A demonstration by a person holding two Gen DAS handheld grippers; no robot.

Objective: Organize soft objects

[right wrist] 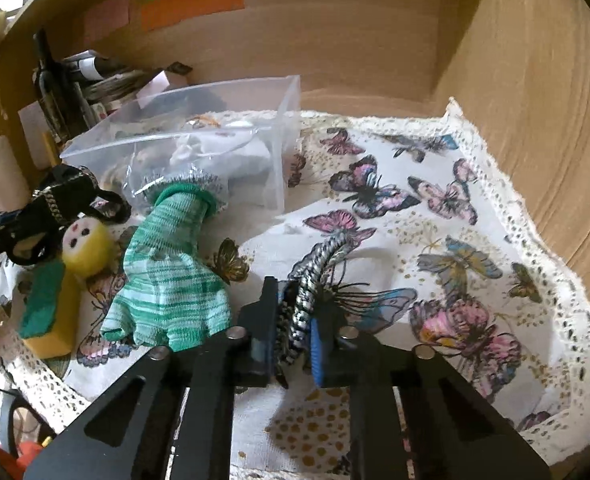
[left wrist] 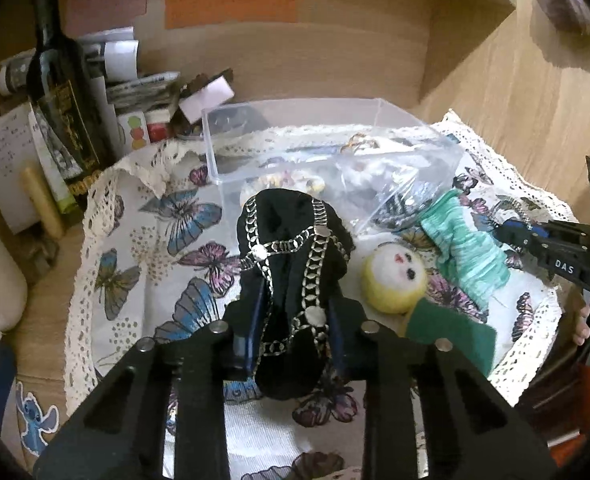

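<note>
- The left gripper [left wrist: 295, 320] is clamped on a black fabric piece trimmed with silver chain-link braid and round studs [left wrist: 291, 264]; its blue-padded jaws are drawn in close against the cloth, which stands up between them, lifted just in front of the box.
- The right gripper [right wrist: 295, 332] is closed on a black-and-silver woven cord with loose black fringe [right wrist: 315, 276], pinched between narrow jaws; the cord's free end curves up and forward over the cloth.
- A clear rectangular plastic box [left wrist: 231, 152] sits toward the back of the white butterfly-print cloth with a lace border [right wrist: 435, 240], with small items inside that are too jumbled to identify.
- A green-and-white striped knit glove [right wrist: 167, 272] lies flat on the cloth, its cuff touching the box's near wall.
- A yellow-headed soft doll with a painted face and green felt body [left wrist: 395, 276] lies just beside the glove, near the cloth's front lace edge.
- Right of the box the cloth lies bare as far as its lace edge, where the wooden wall [right wrist: 555, 140] closes in.
- Left of the box, a dark glass bottle [left wrist: 61, 92] and stacked papers crowd the cloth's edge.
</note>
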